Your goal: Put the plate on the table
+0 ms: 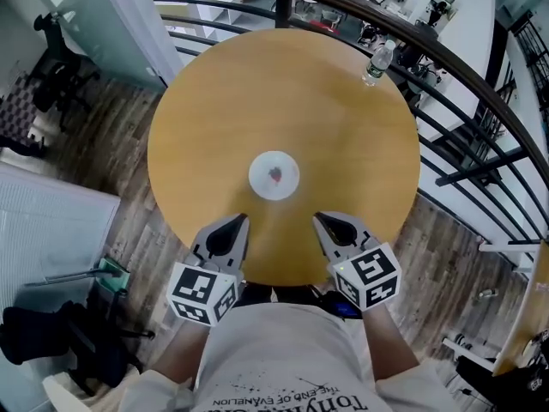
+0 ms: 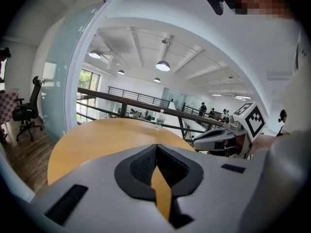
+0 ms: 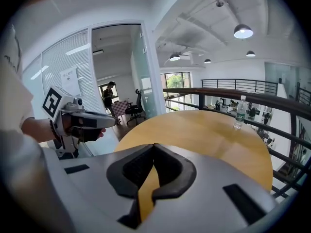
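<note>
The plate (image 1: 274, 176) lies flat near the middle of the round bench (image 1: 197, 101), so I judge the one real risk is my pushing forward and shoving it with a tip. My left hand-held gripper (image 1: 238, 221) and right hand-held gripper (image 1: 321, 221) hover over the near rim, each pinched together on nothing, apart from the plate. A water bottle (image 1: 377, 63) stands at the far right edge beside the railing (image 1: 480, 71), where only a careless long reach could topple it; nothing blocks my way.

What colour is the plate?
White with a small reddish mark in the middle. The plate shows best in the head view.
</note>
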Demonstrator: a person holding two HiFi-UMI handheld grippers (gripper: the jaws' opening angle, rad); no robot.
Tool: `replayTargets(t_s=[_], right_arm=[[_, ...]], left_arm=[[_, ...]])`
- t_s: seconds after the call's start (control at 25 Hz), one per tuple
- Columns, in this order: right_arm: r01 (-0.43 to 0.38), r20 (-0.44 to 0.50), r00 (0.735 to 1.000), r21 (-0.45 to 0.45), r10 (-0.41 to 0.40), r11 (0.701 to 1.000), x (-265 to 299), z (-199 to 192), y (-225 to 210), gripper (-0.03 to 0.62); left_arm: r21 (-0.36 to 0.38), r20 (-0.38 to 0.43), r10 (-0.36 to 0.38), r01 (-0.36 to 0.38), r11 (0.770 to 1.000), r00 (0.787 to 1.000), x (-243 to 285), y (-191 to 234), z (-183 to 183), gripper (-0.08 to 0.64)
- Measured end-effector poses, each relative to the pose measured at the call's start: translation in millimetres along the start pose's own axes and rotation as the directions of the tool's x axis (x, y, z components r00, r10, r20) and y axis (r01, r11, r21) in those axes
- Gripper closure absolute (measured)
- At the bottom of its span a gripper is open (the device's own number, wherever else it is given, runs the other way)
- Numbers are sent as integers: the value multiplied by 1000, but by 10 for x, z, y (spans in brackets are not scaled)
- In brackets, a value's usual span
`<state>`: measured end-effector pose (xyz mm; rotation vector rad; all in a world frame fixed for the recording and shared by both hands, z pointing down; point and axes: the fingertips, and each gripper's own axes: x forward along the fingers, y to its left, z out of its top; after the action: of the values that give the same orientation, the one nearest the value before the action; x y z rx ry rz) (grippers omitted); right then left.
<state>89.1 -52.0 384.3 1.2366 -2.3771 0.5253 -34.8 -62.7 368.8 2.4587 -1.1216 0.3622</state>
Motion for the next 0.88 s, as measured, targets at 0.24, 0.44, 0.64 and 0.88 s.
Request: replayTargets(t_s=[0.24, 0.44, 0.64, 0.88], right_arm=[[14, 8, 1000, 9, -14, 1000, -8, -3, 19, 568], [14, 19, 1000, 16, -14, 1000, -25, 17, 14, 568], [19, 24, 1000, 14, -19, 1000, -39, 48, 15, 568], [22, 22, 999, 14, -23, 1000, -25, 50, 1, 568]], left_arm=[[12, -14, -19, 19, 1000, 1000, -18, -57, -7, 537], [17, -14, -32, 32, 999, 999, 6, -122, 11, 537], [17, -10, -38, 39, 999, 999, 0, -146, 20, 537], [19, -11, -38, 38, 999, 999, 6, -124, 30, 537]])
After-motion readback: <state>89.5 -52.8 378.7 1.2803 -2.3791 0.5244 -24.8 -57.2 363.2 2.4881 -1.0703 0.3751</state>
